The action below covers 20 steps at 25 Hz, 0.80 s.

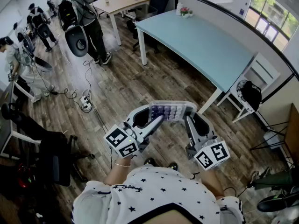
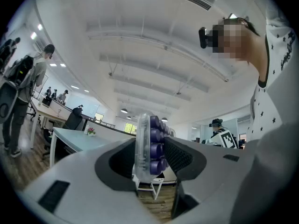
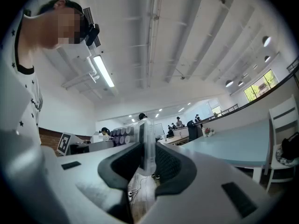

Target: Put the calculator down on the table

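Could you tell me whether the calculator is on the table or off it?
Off it: the calculator is held at its ends by the left gripper and right gripper, over the wooden floor, apart from the table.

White shirt (image 1: 159,190), black stars; thin wrist bracelet (image 1: 122,164).

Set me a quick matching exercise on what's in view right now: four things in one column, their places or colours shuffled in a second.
Things:
1. calculator
2. table
3. black bag
4. flowers

Places, colours, states:
A. on the white chair
B. at the table's far end
C. gripped by the left tongs and right tongs, above the floor
D. light blue top, white legs

Pairs: 1-C, 2-D, 3-A, 4-B
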Each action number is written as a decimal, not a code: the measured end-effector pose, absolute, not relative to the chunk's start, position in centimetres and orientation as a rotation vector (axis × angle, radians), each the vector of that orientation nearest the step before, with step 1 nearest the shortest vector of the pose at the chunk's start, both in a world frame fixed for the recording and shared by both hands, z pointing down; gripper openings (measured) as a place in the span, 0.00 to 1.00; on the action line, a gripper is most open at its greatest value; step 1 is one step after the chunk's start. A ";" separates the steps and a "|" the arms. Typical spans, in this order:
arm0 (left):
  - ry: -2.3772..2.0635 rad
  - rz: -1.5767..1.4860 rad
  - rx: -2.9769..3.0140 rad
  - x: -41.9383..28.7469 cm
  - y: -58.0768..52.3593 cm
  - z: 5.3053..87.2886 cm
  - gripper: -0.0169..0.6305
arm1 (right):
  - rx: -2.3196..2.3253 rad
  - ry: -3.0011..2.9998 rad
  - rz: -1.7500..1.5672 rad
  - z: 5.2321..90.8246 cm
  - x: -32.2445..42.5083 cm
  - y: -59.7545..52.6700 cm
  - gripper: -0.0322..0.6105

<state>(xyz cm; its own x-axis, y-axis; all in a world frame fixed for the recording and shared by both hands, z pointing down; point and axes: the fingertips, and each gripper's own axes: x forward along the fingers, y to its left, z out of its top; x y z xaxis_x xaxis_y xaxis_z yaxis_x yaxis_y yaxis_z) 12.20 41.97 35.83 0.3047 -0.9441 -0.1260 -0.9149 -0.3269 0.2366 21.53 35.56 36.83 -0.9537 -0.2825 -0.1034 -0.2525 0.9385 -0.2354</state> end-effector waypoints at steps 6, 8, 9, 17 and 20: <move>-1.736 -0.356 2.443 12.9 40.9 36.1 0.32 | -0.423 2.952 -0.339 37.3 22.2 34.6 0.19; -1.727 -0.354 2.450 13.3 40.7 36.2 0.32 | -0.433 2.948 -0.338 37.3 22.7 34.4 0.19; -1.721 -0.355 2.454 13.5 40.6 36.1 0.32 | -0.440 2.944 -0.337 37.3 23.0 34.4 0.19; -1.644 -0.363 2.506 16.9 38.9 36.0 0.32 | -0.538 2.909 -0.318 37.0 26.7 33.3 0.19; -1.609 -0.364 2.529 18.6 37.9 36.3 0.32 | -0.582 2.898 -0.311 37.3 28.6 32.6 0.19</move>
<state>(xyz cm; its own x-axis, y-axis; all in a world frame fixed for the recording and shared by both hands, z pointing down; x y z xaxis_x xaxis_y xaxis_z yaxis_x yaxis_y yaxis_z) 18.58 37.93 36.27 0.4054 -0.9039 -0.1363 -0.8746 -0.4269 0.2298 28.56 32.60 37.28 -0.9097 -0.3964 -0.1234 -0.3612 0.9022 -0.2357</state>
